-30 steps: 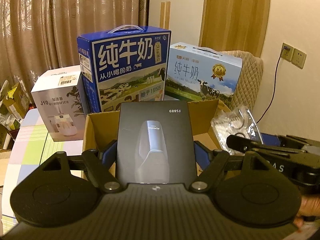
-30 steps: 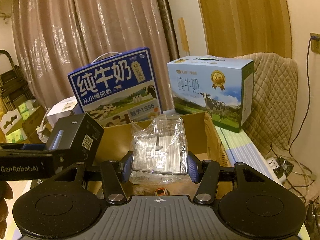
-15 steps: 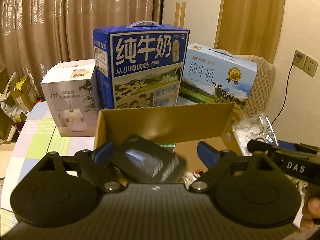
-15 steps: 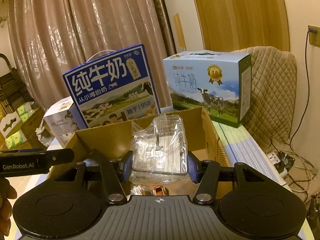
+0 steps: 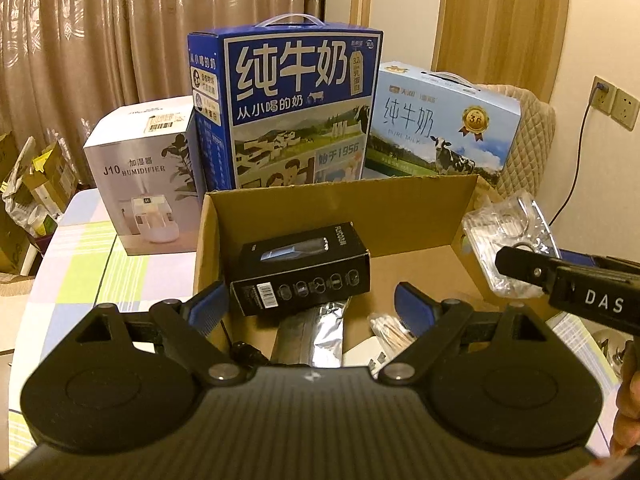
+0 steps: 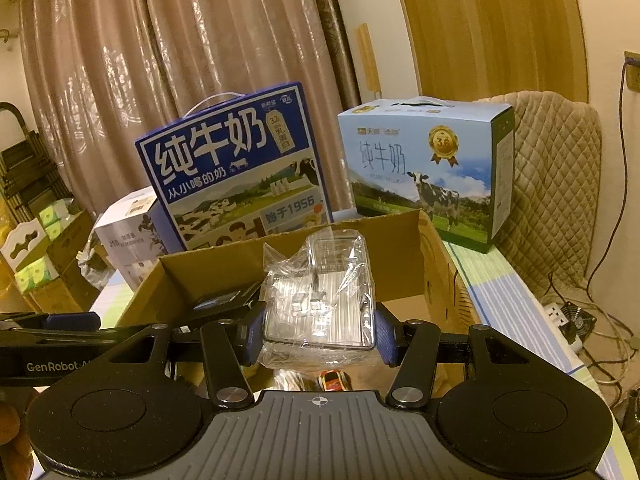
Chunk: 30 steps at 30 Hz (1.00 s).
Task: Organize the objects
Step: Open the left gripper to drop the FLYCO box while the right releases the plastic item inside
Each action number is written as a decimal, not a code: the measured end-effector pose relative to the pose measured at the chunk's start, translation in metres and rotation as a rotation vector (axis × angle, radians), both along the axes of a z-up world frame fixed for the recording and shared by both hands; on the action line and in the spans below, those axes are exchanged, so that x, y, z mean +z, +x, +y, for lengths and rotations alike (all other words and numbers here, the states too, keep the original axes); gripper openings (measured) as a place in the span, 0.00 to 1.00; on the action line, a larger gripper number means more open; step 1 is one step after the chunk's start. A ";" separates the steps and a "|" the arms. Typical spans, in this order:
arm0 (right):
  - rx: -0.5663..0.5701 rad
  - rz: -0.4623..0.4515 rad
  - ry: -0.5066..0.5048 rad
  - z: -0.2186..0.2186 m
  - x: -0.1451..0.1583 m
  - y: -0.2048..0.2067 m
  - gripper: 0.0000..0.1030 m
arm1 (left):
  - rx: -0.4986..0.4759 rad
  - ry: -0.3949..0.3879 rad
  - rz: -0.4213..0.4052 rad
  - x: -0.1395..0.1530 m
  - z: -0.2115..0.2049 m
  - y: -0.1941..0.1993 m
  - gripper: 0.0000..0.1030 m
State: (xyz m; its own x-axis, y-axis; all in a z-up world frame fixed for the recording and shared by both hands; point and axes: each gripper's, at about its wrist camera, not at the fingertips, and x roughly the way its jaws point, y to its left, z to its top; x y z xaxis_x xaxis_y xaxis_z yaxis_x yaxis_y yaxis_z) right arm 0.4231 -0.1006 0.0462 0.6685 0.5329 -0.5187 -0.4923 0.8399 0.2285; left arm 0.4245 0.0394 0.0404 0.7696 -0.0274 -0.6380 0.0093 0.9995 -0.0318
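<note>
An open cardboard box (image 5: 340, 200) stands on the table; it also shows in the right wrist view (image 6: 400, 224). A black shaver box (image 5: 300, 268) lies inside it at the left, free of my left gripper (image 5: 310, 304), which is open and empty above the box's near side. My right gripper (image 6: 320, 336) is shut on a clear plastic case in crinkled wrap (image 6: 320, 296), held over the box; the case also shows at the right in the left wrist view (image 5: 508, 240). A foil pouch (image 5: 320, 332), cotton swabs (image 5: 388, 328) and a small toy car (image 6: 332, 380) lie inside.
Behind the box stand a tall blue milk carton (image 5: 296, 100), a light blue milk carton (image 5: 440, 128) and a white humidifier box (image 5: 148, 172). A quilted chair back (image 6: 552, 184) is at the right, with a power strip (image 6: 560, 320) on the floor.
My left gripper opened and let go of the black shaver box, which dropped and now lies on its side in the cardboard box. My right gripper kept holding the clear case.
</note>
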 end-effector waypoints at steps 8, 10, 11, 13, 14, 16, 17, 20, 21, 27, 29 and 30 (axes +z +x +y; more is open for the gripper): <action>-0.003 0.001 0.009 -0.001 -0.001 0.001 0.50 | -0.007 0.000 0.002 0.000 -0.002 0.000 0.85; -0.004 0.005 0.014 -0.002 -0.001 0.001 0.50 | -0.007 0.001 0.002 0.000 -0.002 0.000 0.85; -0.005 0.008 0.016 -0.002 -0.002 0.001 0.50 | -0.007 -0.001 0.001 0.000 -0.002 0.000 0.85; -0.004 0.011 0.020 -0.003 -0.002 0.002 0.50 | -0.006 0.000 0.000 0.000 -0.002 0.000 0.85; -0.003 0.010 0.020 -0.003 -0.002 0.002 0.50 | -0.006 0.000 -0.001 0.000 -0.002 0.000 0.85; -0.004 0.010 0.021 -0.003 -0.002 0.002 0.50 | -0.007 -0.001 0.000 0.000 -0.002 0.000 0.85; -0.005 0.010 0.020 -0.003 -0.003 0.002 0.50 | -0.007 -0.001 0.001 -0.001 -0.002 0.000 0.85; -0.007 0.010 0.022 -0.003 -0.003 0.002 0.50 | -0.006 -0.001 0.002 -0.001 -0.002 0.000 0.85; -0.009 0.010 0.022 -0.003 -0.003 0.002 0.50 | -0.006 -0.002 0.003 -0.001 -0.002 0.001 0.85; -0.008 0.024 0.043 -0.004 -0.005 0.004 0.50 | -0.006 -0.002 0.001 -0.002 -0.003 0.000 0.85; 0.002 -0.002 0.090 -0.006 -0.003 0.004 0.50 | -0.005 -0.003 0.001 -0.002 -0.003 0.000 0.85; -0.002 -0.023 0.112 -0.007 -0.003 0.005 0.53 | -0.004 -0.004 0.001 -0.002 -0.003 0.001 0.85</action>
State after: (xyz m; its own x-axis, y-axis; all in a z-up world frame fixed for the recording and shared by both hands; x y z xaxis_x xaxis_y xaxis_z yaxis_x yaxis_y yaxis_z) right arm 0.4278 -0.1072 0.0436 0.6803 0.5857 -0.4406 -0.4970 0.8105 0.3100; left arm 0.4253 0.0368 0.0387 0.7688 -0.0331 -0.6387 0.0131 0.9993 -0.0361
